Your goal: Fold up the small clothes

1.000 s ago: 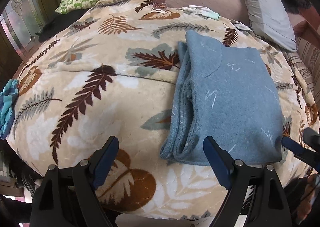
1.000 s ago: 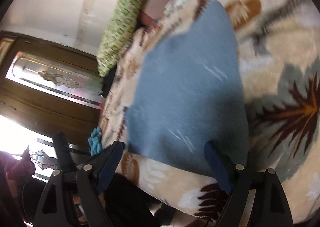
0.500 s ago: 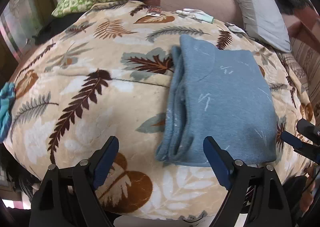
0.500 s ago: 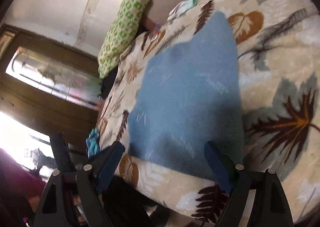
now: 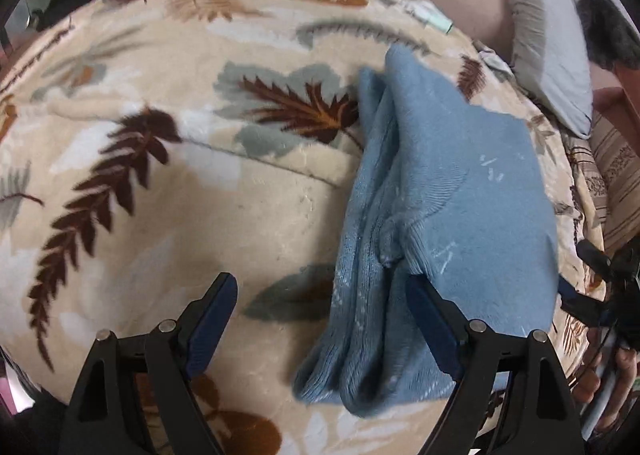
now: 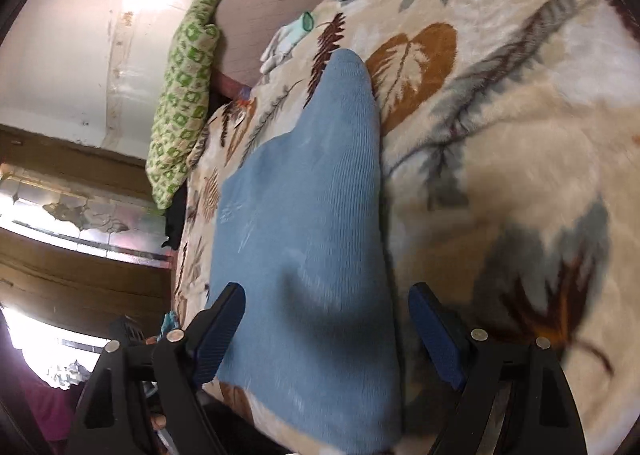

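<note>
A folded blue knit garment [image 5: 452,207] lies on a beige leaf-print blanket [image 5: 168,183]. Its layered folded edge faces left and its near end hangs toward me. My left gripper [image 5: 320,315] is open, its right finger over the garment's near-left edge, its left finger over bare blanket. In the right wrist view the same garment [image 6: 304,231] runs away from me. My right gripper [image 6: 326,327] is open and straddles its near end. The right gripper also shows at the right edge of the left wrist view [image 5: 600,295].
A green patterned pillow [image 6: 184,103] and a grey pillow [image 5: 548,51] lie at the bed's far end by a brown headboard [image 6: 272,3]. White gloves [image 6: 288,39] lie on the blanket beyond the garment. A wooden door with glass [image 6: 60,223] stands at the left.
Both grippers have moved forward and lower toward the garment, which now fills more of each view. The garment has not moved. Both grippers stay open.
</note>
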A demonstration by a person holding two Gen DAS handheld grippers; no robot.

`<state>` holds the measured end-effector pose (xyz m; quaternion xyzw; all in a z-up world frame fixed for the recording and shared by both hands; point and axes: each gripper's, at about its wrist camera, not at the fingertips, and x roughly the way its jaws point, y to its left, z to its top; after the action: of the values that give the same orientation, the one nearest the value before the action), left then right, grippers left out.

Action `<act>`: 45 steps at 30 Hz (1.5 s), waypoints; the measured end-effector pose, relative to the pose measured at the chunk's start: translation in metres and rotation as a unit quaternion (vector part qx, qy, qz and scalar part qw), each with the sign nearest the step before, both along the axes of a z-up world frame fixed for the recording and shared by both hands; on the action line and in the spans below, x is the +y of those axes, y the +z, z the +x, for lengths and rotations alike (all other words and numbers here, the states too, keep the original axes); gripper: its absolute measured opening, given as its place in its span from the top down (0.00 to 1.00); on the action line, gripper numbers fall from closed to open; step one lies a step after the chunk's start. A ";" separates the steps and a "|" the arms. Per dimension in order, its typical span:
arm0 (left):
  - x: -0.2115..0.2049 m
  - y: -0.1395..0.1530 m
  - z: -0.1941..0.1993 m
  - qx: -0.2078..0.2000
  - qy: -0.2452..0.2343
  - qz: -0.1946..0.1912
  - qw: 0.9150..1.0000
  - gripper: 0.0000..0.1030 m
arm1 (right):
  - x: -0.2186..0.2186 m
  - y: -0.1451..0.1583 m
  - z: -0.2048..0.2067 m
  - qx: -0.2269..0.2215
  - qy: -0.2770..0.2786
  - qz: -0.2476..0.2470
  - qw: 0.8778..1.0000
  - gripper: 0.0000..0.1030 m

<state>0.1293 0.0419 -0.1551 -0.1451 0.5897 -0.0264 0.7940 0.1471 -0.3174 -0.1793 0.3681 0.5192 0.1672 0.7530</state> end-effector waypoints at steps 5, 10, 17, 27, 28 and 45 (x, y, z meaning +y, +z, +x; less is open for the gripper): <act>-0.002 -0.009 0.002 -0.006 0.004 -0.012 1.000 0.14 | 0.015 -0.019 0.031 0.018 0.034 -0.005 0.999 0.16; -0.004 -0.005 0.001 -0.018 -0.017 -0.027 0.999 0.32 | 0.042 -0.010 0.034 -0.011 0.080 -0.084 0.993 0.39; -0.014 -0.001 -0.007 -0.027 -0.022 -0.015 0.999 0.53 | 0.076 0.047 0.037 -0.098 0.111 -0.234 0.961 0.56; 0.000 0.022 -0.025 -0.044 0.002 0.002 0.999 0.41 | 0.041 0.036 0.025 -0.042 0.045 -0.217 0.974 0.24; 0.002 0.027 -0.030 -0.053 0.006 0.005 0.999 0.39 | 0.042 0.052 0.016 -0.067 0.043 -0.209 0.975 0.24; -0.054 0.091 -0.101 -0.128 -0.047 0.090 0.987 0.21 | 0.084 0.137 -0.088 -0.150 0.068 -0.344 0.924 0.09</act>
<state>0.0285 -0.0125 -0.0640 -0.0405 0.4892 -0.0290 0.8707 0.0592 -0.2338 -0.0425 0.0206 0.4496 0.0822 0.8892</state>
